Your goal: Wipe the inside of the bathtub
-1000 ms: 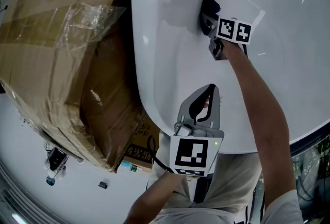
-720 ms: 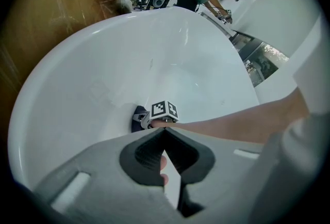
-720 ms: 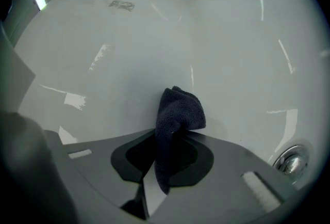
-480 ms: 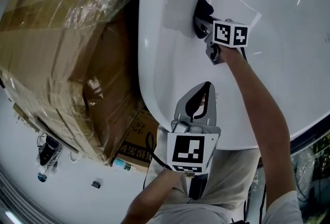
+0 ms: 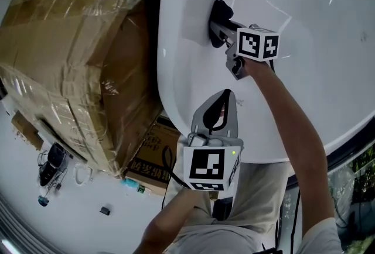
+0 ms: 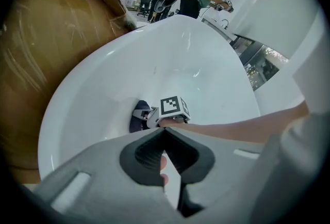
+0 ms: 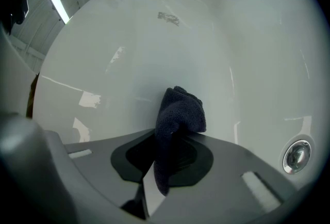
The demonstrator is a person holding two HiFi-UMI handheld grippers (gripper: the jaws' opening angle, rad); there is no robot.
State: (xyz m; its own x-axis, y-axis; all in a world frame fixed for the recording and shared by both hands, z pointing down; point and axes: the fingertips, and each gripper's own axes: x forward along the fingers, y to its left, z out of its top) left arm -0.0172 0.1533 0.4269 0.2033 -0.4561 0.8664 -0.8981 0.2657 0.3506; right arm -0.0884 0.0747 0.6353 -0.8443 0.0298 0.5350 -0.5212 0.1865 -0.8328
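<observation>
One dark cloth (image 7: 180,109) is clamped in the right gripper (image 5: 218,31). Its bunched end presses on the bathtub (image 5: 328,71) inner wall near the rim, and in the head view the tool's long axis points toward 10 o'clock. Most of the basin spreads toward 3 o'clock, so the next stroke likely runs there. The left gripper (image 5: 218,117), closed on nothing, hangs at 6 o'clock, farther from the cloth.

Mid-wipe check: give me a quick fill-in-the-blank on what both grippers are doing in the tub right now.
1. The right gripper is shut on a dark ____.
2. That thing presses against the inner wall of the white ____.
3. The left gripper is ____ and holds nothing.
Missing words: cloth; bathtub; shut.
</observation>
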